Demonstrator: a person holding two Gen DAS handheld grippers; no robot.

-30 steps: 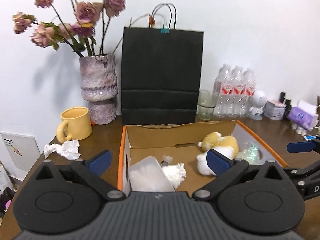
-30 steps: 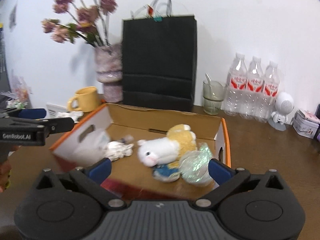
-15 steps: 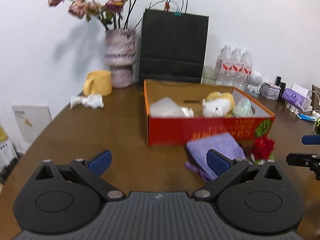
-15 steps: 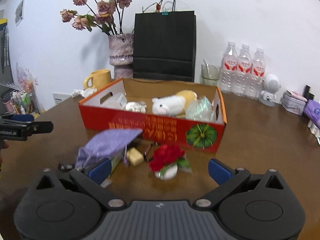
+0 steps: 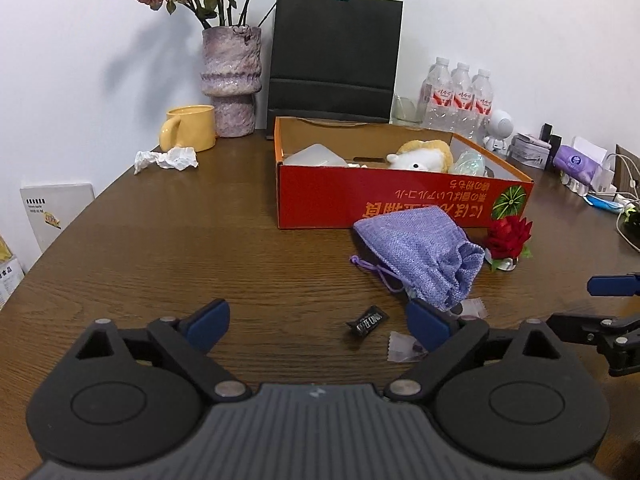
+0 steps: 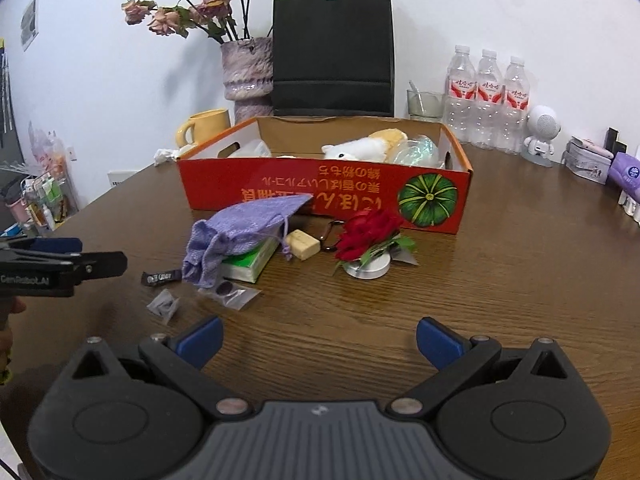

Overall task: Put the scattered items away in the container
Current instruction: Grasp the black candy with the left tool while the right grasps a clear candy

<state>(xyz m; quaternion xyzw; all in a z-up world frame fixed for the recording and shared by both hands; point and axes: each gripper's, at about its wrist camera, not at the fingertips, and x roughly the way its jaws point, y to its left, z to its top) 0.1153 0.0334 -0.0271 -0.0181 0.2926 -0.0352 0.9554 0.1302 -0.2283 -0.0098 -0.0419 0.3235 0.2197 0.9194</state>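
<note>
Clutter sits just in front of the red cardboard box [image 6: 324,196]: a soft lilac drawstring pouch [image 6: 244,226] slumped over a green-edged book [image 6: 250,262], a pale block [image 6: 303,244], a fabric rose on a white disc [image 6: 368,240], crinkly clear packets [image 6: 230,292] and a small black sachet [image 5: 367,320]; inside the box I see a plush toy [image 6: 360,148]. Both my tools hang empty, left gripper [image 5: 316,320] and right gripper [image 6: 318,340] spread wide; I judge the pouch the best next pick; I'd pinch its gathered neck, since loose weave sags, and lift clear of the box wall; flat packets on the woodgrain table [image 6: 500,280] need a low, scooping approach.
</note>
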